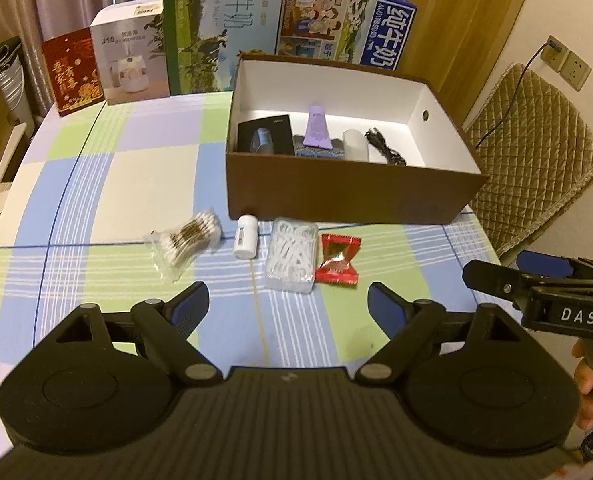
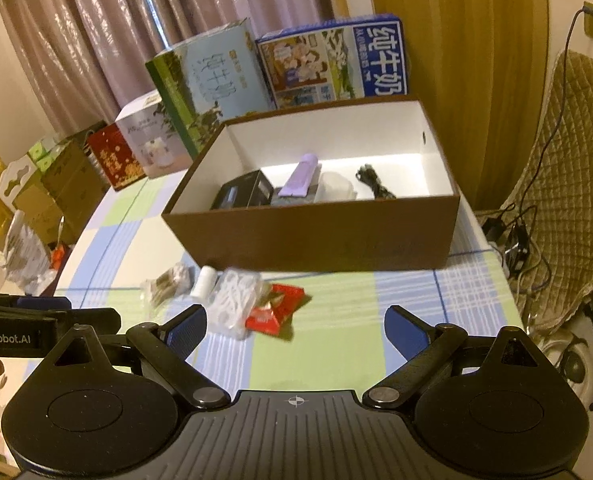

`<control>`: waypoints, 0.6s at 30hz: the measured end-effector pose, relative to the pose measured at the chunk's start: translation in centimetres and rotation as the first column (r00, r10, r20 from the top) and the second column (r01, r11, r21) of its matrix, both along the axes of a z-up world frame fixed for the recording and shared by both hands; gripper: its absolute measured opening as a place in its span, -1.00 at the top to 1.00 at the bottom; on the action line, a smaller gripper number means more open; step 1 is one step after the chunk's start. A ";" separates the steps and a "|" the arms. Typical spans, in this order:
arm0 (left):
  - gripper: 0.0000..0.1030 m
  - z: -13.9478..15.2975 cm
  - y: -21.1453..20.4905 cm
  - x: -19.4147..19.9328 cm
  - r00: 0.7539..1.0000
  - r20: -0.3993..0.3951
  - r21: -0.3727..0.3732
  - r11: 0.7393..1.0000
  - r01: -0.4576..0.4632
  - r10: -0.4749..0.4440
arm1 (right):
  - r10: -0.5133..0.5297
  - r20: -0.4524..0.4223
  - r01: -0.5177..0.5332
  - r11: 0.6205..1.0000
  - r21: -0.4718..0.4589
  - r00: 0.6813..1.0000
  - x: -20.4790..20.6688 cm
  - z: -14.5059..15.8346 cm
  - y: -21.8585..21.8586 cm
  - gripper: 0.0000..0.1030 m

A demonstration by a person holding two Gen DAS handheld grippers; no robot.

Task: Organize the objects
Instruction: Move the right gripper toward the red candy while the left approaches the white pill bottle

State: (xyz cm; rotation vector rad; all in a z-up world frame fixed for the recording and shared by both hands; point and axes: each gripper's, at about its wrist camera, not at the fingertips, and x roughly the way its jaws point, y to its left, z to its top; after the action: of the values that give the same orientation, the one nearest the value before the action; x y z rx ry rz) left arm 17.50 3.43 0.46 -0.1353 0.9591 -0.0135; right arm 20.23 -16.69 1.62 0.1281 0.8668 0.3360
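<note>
Nearest to me, both pairs of tongs hang over the checked tabletop (image 1: 96, 184) with nothing in them: the left tongs (image 1: 288, 304) gape wide, and the right tongs (image 2: 296, 328) are spread just as wide, a little off to the side of the left pair. Just ahead of the left tongs lies a short row of loose things, apparently waiting to be tidied away: a bag of cotton swabs (image 1: 186, 240) ahead and to their left, a small white bottle (image 1: 245, 237) on its side beside it, a clear packet of floss picks (image 1: 291, 254) dead ahead, and a red candy wrapper (image 1: 338, 260) touching the packet on its right. From the right tongs the same row sits ahead and to the left, blurred. Beyond the row stands an open brown box (image 1: 336, 188), white inside, its near wall close behind the bottle; I take it to be where things go, since it already holds a black case (image 1: 266, 136), a purple tube (image 1: 317, 128), a white roll (image 1: 354, 144) and a black cable (image 1: 384, 148). Farthest off, printed cartons (image 1: 224, 24) stand in a line along the back edge, likely just parked there.
</note>
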 end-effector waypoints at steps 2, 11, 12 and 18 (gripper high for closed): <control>-0.63 -0.3 0.2 -0.3 1.000 -0.008 0.000 1.000 -0.007 0.007 | 0.006 -0.011 -0.006 1.000 0.001 1.000 -0.2 -0.4 0.2 -0.81; -0.63 -1.5 0.8 -1.1 0.998 -0.045 0.001 0.999 -0.036 0.036 | 0.041 -0.055 -0.042 0.999 -0.010 0.998 -0.4 -2.0 1.4 -0.81; -0.62 -1.6 0.9 -1.1 0.998 -0.049 0.006 0.999 -0.039 0.039 | 0.044 -0.059 -0.045 0.999 -0.012 0.997 -0.3 -2.1 1.5 -0.81; -0.63 -2.3 1.2 -1.1 0.996 -0.069 0.024 0.998 -0.053 0.055 | 0.053 -0.081 -0.055 0.998 -0.022 0.995 0.0 -3.0 2.1 -0.81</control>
State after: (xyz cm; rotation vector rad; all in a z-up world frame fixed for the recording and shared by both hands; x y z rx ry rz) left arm 16.36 4.67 -1.85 -0.1419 1.0241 0.0522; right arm 20.27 -14.56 -1.38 0.0962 0.9546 0.3732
